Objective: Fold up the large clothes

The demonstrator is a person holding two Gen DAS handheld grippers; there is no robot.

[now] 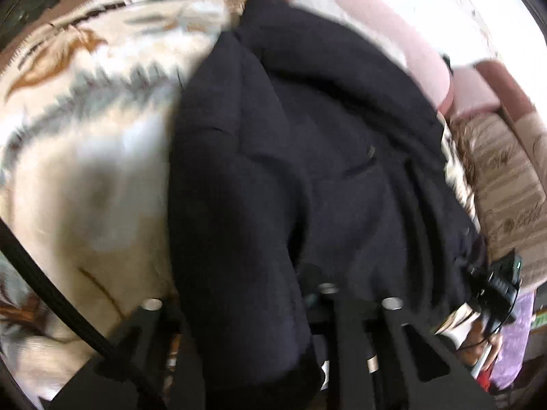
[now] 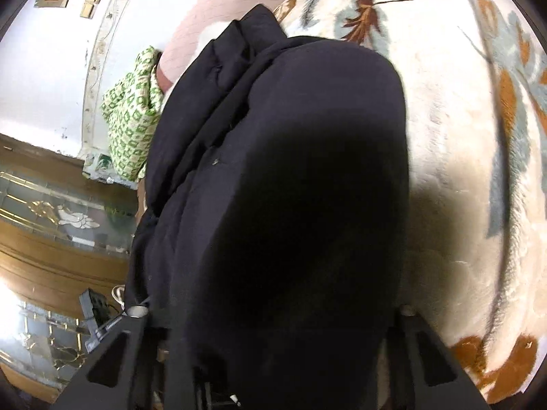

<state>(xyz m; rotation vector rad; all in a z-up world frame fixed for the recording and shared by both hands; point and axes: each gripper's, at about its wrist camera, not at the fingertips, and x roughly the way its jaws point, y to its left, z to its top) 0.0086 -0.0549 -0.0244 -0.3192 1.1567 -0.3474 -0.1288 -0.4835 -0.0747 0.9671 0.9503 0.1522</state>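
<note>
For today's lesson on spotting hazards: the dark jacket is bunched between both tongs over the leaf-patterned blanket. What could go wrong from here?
1. The dark jacket drapes thickly over the right tongs, hiding their grip; heavy fabric might slip out.
2. The left tongs hold only a bunched edge, so the fold may come out crooked.
3. A black cable trails beside the left tongs over the blanket and could snag.

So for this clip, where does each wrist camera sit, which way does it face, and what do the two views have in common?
Left wrist: on the left gripper, looking forward and down over the dark jacket on the leaf-patterned blanket; its black fingers flank the fabric.
Right wrist: on the right gripper, close above the dark jacket, a green-patterned cloth to the left; its fingers show at the bottom, fabric bulging between them.
Shared: jacket, blanket and pink surface.
</note>
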